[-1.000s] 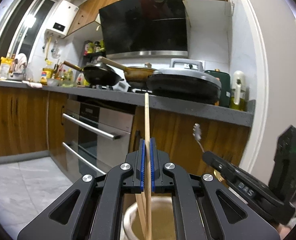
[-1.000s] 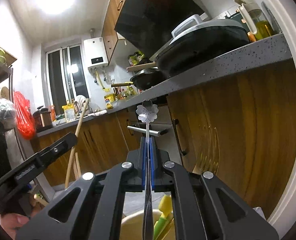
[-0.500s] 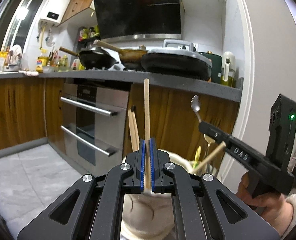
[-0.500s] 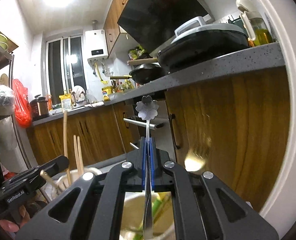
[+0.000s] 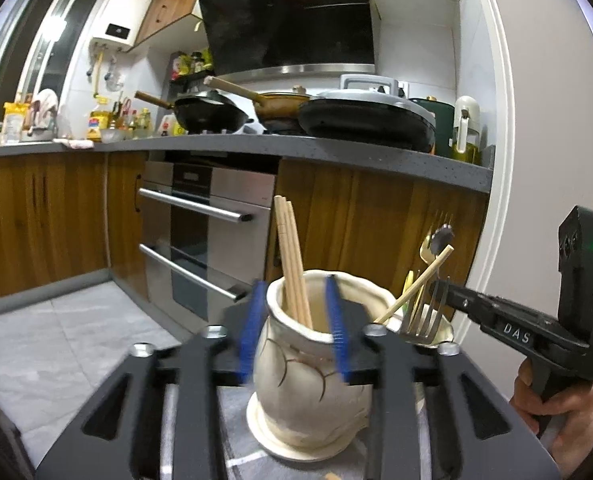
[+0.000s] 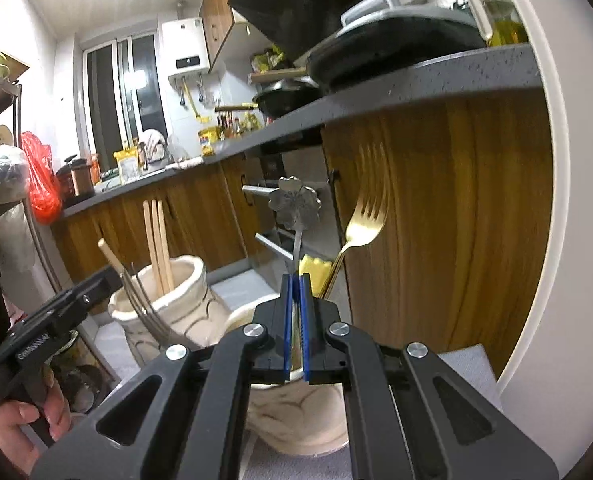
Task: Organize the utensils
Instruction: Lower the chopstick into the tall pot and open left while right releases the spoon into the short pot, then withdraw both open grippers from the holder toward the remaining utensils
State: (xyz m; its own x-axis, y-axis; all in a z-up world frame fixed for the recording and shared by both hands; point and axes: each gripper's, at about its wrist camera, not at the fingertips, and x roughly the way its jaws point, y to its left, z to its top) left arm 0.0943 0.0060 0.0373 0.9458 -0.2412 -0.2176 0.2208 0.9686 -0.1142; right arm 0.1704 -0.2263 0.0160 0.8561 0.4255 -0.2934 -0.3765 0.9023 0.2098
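Note:
A cream ceramic jar (image 5: 308,376) holds three wooden chopsticks (image 5: 290,264) upright. My left gripper (image 5: 294,328) is open, its blue pads on either side of the jar's mouth, holding nothing. A second cream jar (image 6: 296,416) stands just right of it with a gold fork (image 6: 360,232), a yellow utensil (image 6: 314,266), a wooden stick (image 5: 420,284) and a silver fork (image 5: 420,320). My right gripper (image 6: 295,328) is shut on a silver flower-ended utensil (image 6: 294,204), whose lower end goes down into the second jar. The first jar also shows in the right wrist view (image 6: 176,300).
Both jars stand on a grey mat (image 6: 460,364) on a low surface. Behind are wooden cabinets (image 5: 376,220), a steel oven (image 5: 204,232) and a grey counter (image 5: 336,156) with pans. A white door frame (image 5: 496,160) is at the right.
My left gripper has lowered, opened and let go of the chopstick, which now stands in the jar with two others. My right gripper has lowered the flower-ended utensil into the second jar.

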